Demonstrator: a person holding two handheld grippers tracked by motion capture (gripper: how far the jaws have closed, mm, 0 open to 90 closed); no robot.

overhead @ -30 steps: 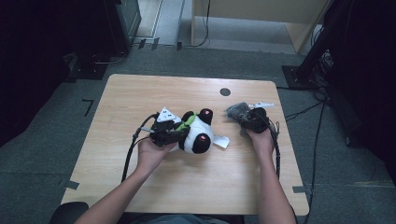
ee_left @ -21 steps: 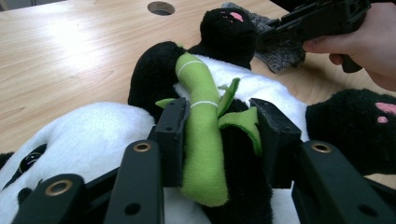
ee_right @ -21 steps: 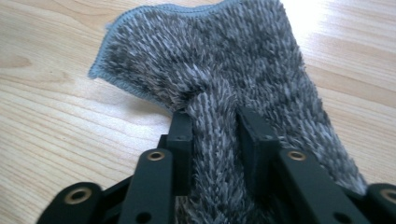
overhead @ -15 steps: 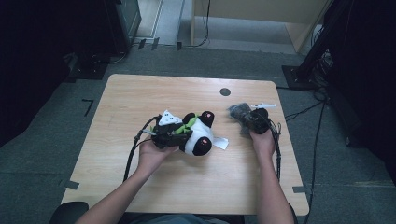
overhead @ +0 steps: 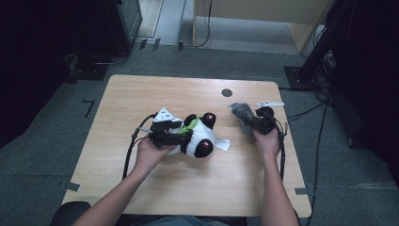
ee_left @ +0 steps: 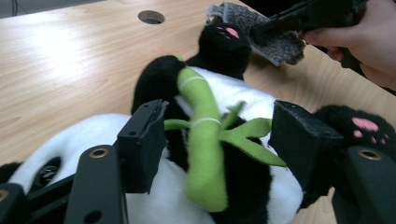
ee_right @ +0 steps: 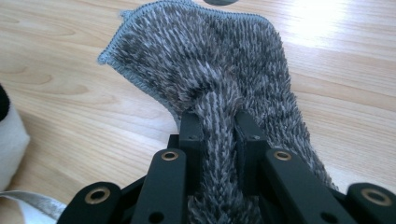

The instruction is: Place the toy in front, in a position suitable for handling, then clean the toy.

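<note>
Right gripper [ee_right: 217,135] pinches a fold of the grey cloth [ee_right: 205,60]; left gripper [ee_left: 219,144], jaws just opening, straddles the plush panda [ee_left: 243,98] untouched. Keep cloth clamped; bring it toward nine o'clock.

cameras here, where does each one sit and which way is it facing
High view: above the person's side, looking forward and down on the table; both forearms enter from below.
Left gripper view: on the left gripper, looking along its parted jaws at the panda toy.
Right gripper view: on the right gripper, jaws pinching the grey cloth.
Shared: the cloth appears in every view.
</note>
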